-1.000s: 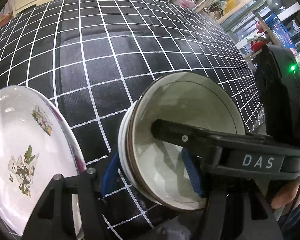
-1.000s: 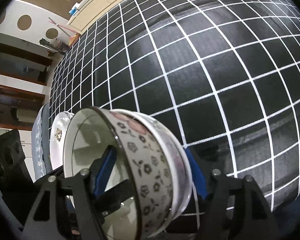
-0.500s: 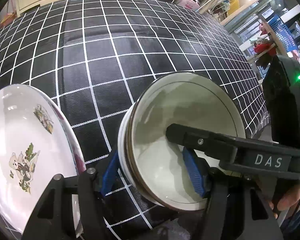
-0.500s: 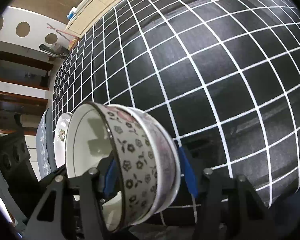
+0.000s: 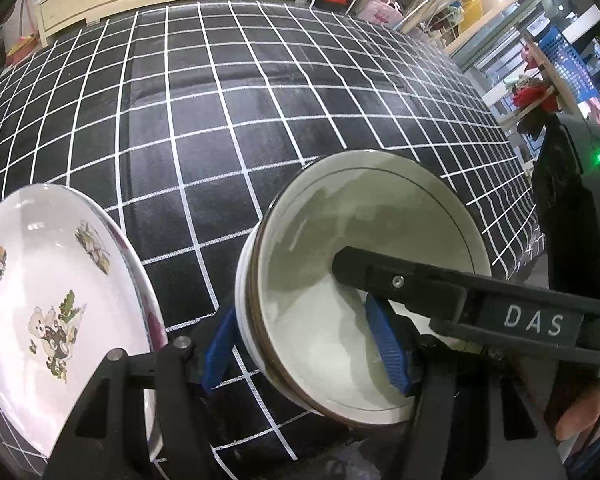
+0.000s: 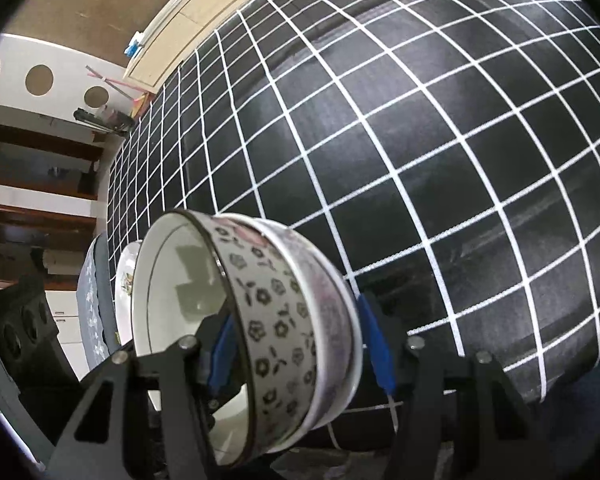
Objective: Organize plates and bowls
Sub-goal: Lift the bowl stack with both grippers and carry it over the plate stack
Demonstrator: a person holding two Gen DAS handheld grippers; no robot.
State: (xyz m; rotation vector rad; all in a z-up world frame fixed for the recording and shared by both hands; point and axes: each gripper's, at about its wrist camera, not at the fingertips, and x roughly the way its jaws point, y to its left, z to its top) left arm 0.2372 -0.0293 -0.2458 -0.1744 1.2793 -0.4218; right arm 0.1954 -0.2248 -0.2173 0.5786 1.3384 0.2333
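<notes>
A bowl [image 5: 364, 280], tipped on its side above the checked tabletop [image 5: 260, 120], is clamped by both the left gripper [image 5: 304, 344] and the right gripper [image 6: 300, 344]; a plate [image 5: 52, 280] is seen beside it.

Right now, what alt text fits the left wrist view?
The left gripper clamps the wall of a white bowl tipped on its side, above a black grid-patterned tablecloth. The right gripper reaches inside it; a bear-print plate stands left.

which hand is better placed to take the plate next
Left, probably. The plate sits right beside the left gripper, while the right gripper is across the bowls from it. Both clamp the bowls, so left must let go first.
</notes>
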